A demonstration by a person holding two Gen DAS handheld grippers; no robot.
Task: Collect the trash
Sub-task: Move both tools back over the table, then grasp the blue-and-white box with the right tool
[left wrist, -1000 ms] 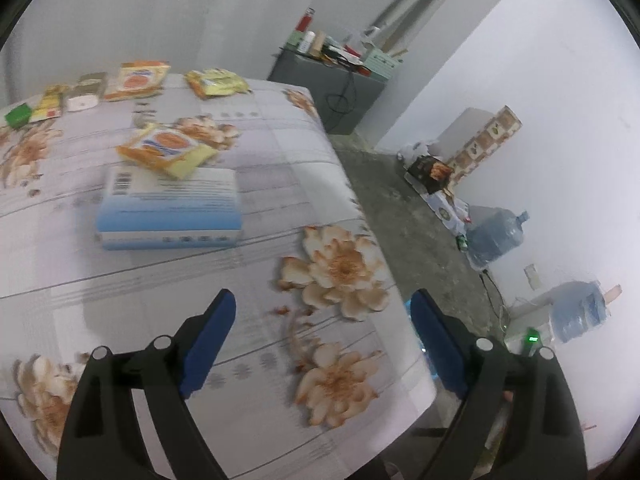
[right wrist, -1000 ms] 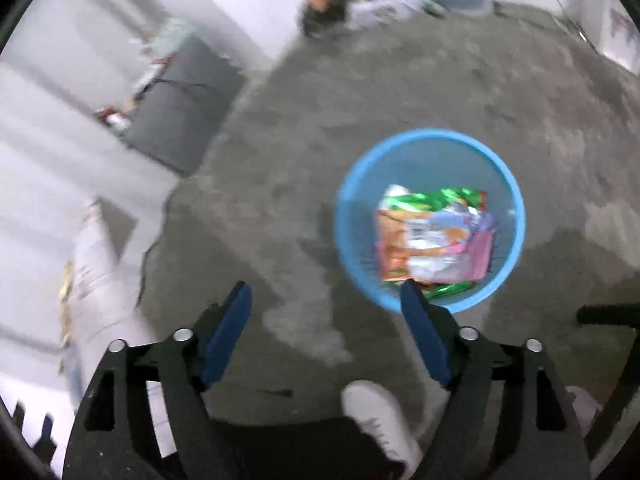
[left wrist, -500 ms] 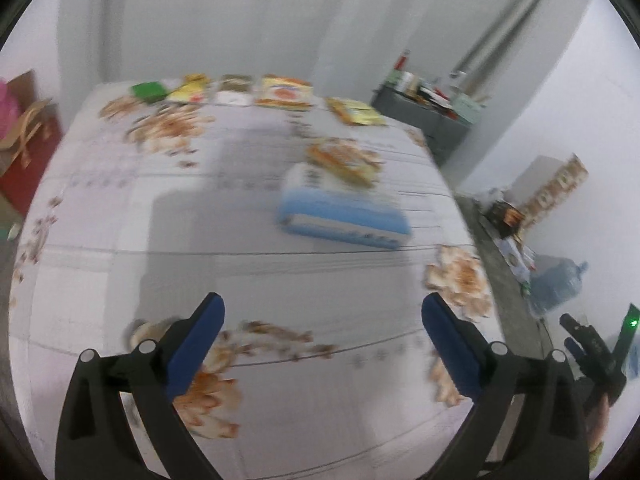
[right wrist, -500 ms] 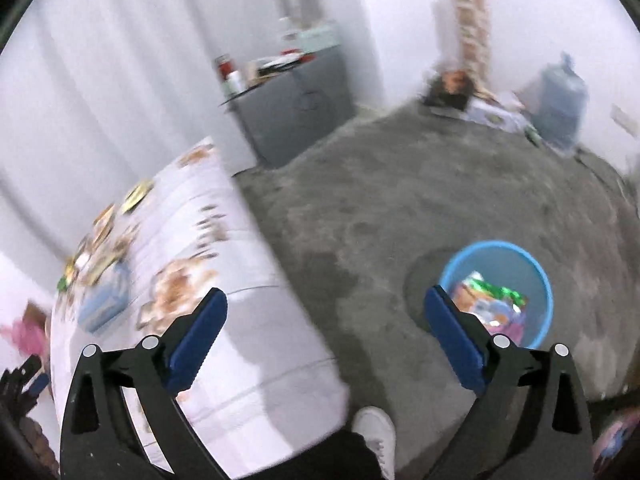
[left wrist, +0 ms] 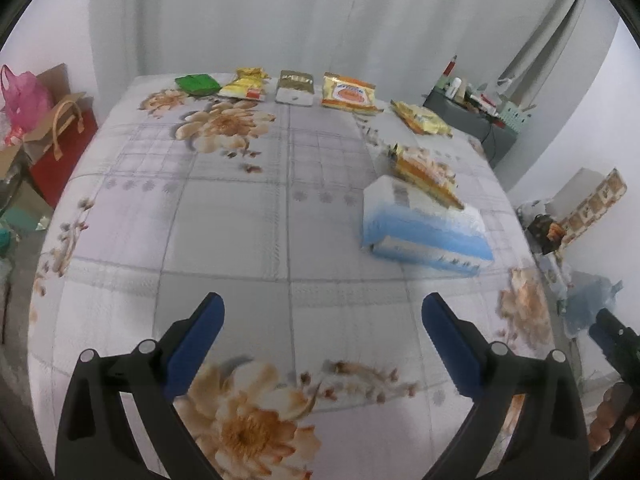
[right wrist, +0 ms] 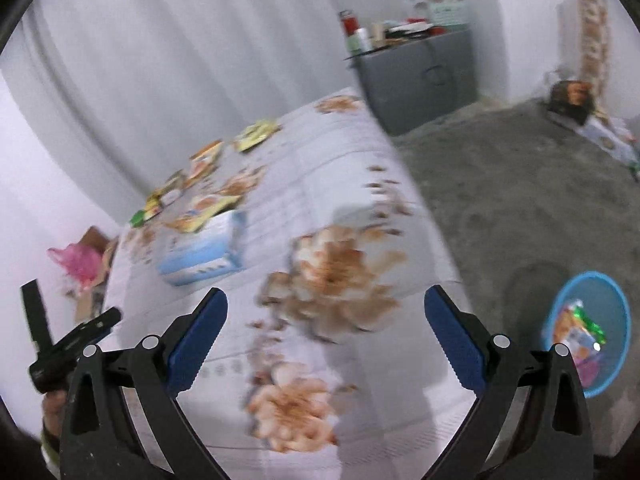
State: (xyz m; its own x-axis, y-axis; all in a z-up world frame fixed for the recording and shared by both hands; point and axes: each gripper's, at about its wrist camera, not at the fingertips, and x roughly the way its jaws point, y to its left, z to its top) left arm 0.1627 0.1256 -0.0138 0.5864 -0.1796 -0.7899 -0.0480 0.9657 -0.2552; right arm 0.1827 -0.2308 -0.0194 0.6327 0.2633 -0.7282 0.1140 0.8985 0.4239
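Both grippers are out over the flowered table [left wrist: 248, 216], and both are empty. The left gripper [left wrist: 320, 336] has its jaws spread wide above the near edge of the cloth, nothing between them. The right gripper [right wrist: 326, 330] is spread just as wide, over the table's near right corner.

Trash is on the table. A row of wrappers lines the far edge: a green packet [left wrist: 198, 83], a yellow one [left wrist: 245, 85], a brown and white pouch [left wrist: 295, 89], an orange snack bag [left wrist: 349, 94] and another yellow bag [left wrist: 421, 118]. To the right, an orange wrapper [left wrist: 426, 174] rests on a blue and white pack [left wrist: 424, 229].

Down on the grey floor [right wrist: 520, 184], right of the table, a blue basket [right wrist: 588, 334] holds several wrappers.
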